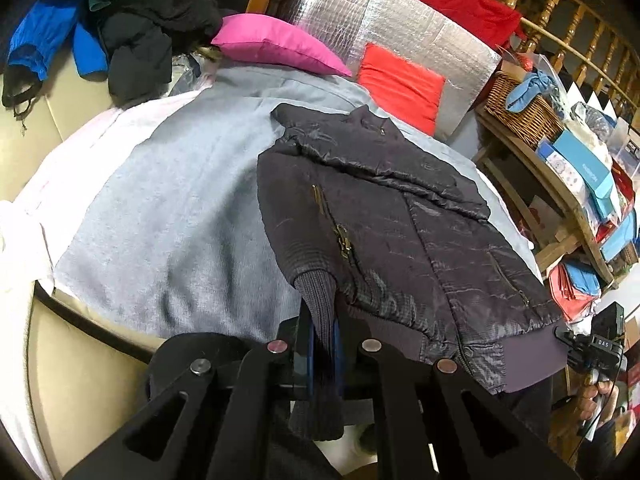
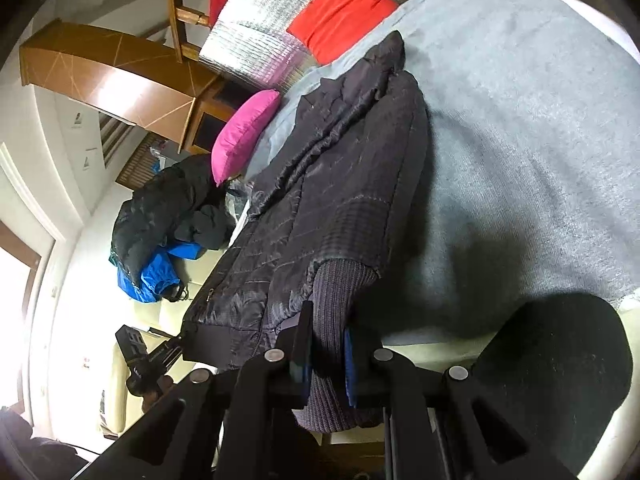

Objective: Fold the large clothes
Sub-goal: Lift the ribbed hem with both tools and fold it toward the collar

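- Now the dark quilted puffer jacket with ribbed knit cuffs and hem [image 1: 404, 216] lies spread on a pale grey knitted blanket [image 1: 168, 200] covering a cream sofa [image 1: 68, 360], with its collar toward the cushions at the back.
- Its sleeves are folded in over the body, and each ribbed cuff reaches forward off the jacket toward a gripper.
- In the left wrist view, the left gripper [image 1: 323, 356] is clamped on the left ribbed cuff [image 1: 320, 304], its blue-lined fingers pressed tight against the knit.
- In the right wrist view, the right gripper [image 2: 327, 356] is clenched on the other ribbed cuff [image 2: 340, 292], the knit pinched between the two fingers and hanging down below them.
- Each gripper shows small in the other camera, at the jacket's hem: the right one at the right edge of the left view, the left one at the lower left of the right view.
- A magenta satin cushion [image 1: 276, 42] and an orange-red square cushion [image 1: 400, 84] lean against a silver quilted foil panel [image 1: 400, 28] behind the blanket.
- A heap of black and bright blue coats [image 1: 116, 32] sits at the sofa's far left end, well apart from the jacket.
- A woven wicker basket [image 1: 520, 108] stands on a wooden shelf at the right.
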Action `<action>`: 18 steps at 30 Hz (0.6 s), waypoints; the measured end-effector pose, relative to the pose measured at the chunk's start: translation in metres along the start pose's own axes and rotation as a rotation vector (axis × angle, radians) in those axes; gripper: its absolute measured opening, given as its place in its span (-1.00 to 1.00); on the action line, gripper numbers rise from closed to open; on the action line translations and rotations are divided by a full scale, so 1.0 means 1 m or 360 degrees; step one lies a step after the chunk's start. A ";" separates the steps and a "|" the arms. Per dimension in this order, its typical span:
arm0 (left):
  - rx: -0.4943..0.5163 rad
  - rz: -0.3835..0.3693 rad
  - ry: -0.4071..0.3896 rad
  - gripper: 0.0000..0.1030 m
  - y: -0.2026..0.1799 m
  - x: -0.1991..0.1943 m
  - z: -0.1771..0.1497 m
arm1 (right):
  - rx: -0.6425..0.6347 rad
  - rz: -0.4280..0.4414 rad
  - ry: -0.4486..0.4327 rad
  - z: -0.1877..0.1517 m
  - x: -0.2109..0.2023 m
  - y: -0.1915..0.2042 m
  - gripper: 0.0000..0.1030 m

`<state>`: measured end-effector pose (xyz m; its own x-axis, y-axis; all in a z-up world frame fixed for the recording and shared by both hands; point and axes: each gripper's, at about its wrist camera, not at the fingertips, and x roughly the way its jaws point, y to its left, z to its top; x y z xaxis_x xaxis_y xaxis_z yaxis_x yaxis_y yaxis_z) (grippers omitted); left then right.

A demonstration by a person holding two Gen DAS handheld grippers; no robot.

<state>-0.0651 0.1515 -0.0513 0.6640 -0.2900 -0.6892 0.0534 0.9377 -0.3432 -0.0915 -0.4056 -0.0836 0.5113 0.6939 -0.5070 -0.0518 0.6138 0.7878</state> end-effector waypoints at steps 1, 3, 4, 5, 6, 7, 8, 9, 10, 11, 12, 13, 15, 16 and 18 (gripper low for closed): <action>0.0001 0.0000 0.0006 -0.85 0.001 -0.001 -0.001 | -0.0002 -0.0001 0.0003 -0.001 -0.001 0.000 -0.73; 0.0006 0.0005 0.0016 -0.85 0.001 -0.001 -0.004 | -0.0001 -0.0006 0.0015 -0.004 -0.002 -0.001 -0.73; 0.0006 0.0002 0.0021 -0.85 0.001 -0.002 -0.005 | 0.0001 -0.0007 0.0021 -0.006 -0.003 -0.002 -0.73; 0.0009 -0.0001 0.0023 -0.85 0.002 -0.003 -0.005 | 0.0006 -0.0008 0.0024 -0.007 -0.004 -0.003 -0.73; 0.0014 -0.0006 0.0023 -0.85 0.002 -0.006 -0.004 | 0.0011 -0.0008 0.0027 -0.009 -0.005 -0.004 -0.73; 0.0020 -0.0012 0.0021 -0.85 0.002 -0.008 -0.004 | 0.0010 -0.0008 0.0030 -0.011 -0.006 -0.003 -0.74; 0.0027 -0.0019 0.0013 -0.85 0.001 -0.011 -0.004 | 0.0003 -0.0008 0.0034 -0.009 -0.009 -0.003 -0.73; 0.0033 -0.0023 0.0011 -0.85 0.002 -0.012 -0.003 | -0.0007 -0.0007 0.0037 -0.010 -0.011 -0.002 -0.73; 0.0039 -0.0028 0.0007 -0.85 0.001 -0.014 -0.003 | -0.0015 -0.0005 0.0039 -0.009 -0.013 -0.001 -0.73; 0.0042 -0.0032 0.0005 -0.85 0.001 -0.016 -0.003 | -0.0023 -0.0003 0.0038 -0.009 -0.015 0.000 -0.73; 0.0046 -0.0037 0.0005 -0.85 0.001 -0.016 -0.002 | -0.0027 0.0000 0.0040 -0.009 -0.016 0.000 -0.74; 0.0043 -0.0042 0.0001 -0.85 0.002 -0.017 -0.001 | -0.0032 0.0003 0.0042 -0.009 -0.018 0.000 -0.74; 0.0022 -0.0065 -0.0005 -0.85 0.006 -0.018 0.002 | -0.0036 0.0014 0.0037 -0.010 -0.020 0.000 -0.74; 0.0006 -0.0076 -0.0006 -0.85 0.008 -0.017 0.004 | -0.0031 0.0017 0.0034 -0.010 -0.021 -0.001 -0.74; -0.0033 -0.0105 -0.0013 -0.85 0.014 -0.016 0.006 | -0.0020 0.0030 0.0021 -0.010 -0.022 -0.002 -0.74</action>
<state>-0.0707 0.1704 -0.0409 0.6655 -0.3494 -0.6595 0.0817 0.9124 -0.4010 -0.1115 -0.4182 -0.0775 0.4985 0.7104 -0.4967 -0.0719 0.6049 0.7930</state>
